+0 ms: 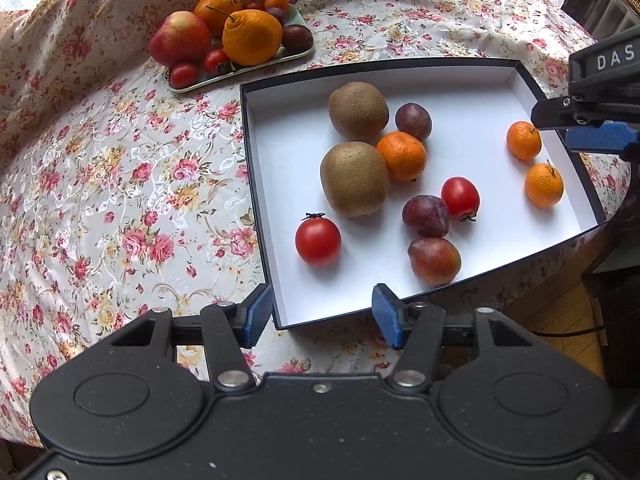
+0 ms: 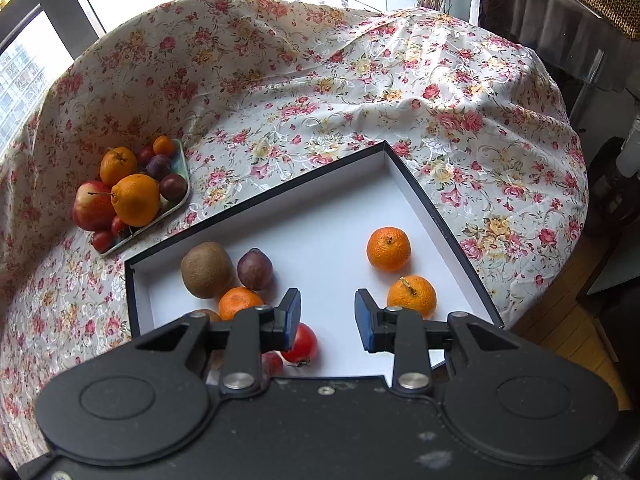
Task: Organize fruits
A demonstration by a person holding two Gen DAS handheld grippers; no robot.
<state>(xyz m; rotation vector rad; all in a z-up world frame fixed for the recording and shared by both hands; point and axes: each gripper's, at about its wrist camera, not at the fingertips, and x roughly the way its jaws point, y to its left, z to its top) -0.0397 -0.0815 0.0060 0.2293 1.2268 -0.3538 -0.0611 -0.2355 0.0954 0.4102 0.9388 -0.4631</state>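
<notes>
A shallow rectangular box with a dark rim and a white inside [image 1: 256, 152] lies on the table covered with a rose-patterned cloth [image 1: 120, 184]. Inside the box, two brown fuzzy kiwis [image 1: 354, 178] lie toward its left part, with a small orange mandarin [image 1: 401, 156] touching the nearer kiwi and a dark purple plum [image 1: 413, 121] just beside the farther one. Two round red tomatoes [image 1: 318, 240] lie closer to the near edge, and between them are another purple plum [image 1: 425, 216] and a reddish plum [image 1: 434, 260]. Two more small mandarins [image 2: 389, 249] are apart from the others, near the right wall of the box. Behind the box, a pale green tray [image 1: 296, 56] carries a red apple [image 1: 180, 38], two large oranges [image 1: 252, 36] and some small fruits. The left gripper [image 1: 322, 318] hovers over the near edge of the box with its blue fingers spread and nothing between them. The right gripper [image 2: 327, 316] is above the box floor, its fingers also apart and holding nothing.
</notes>
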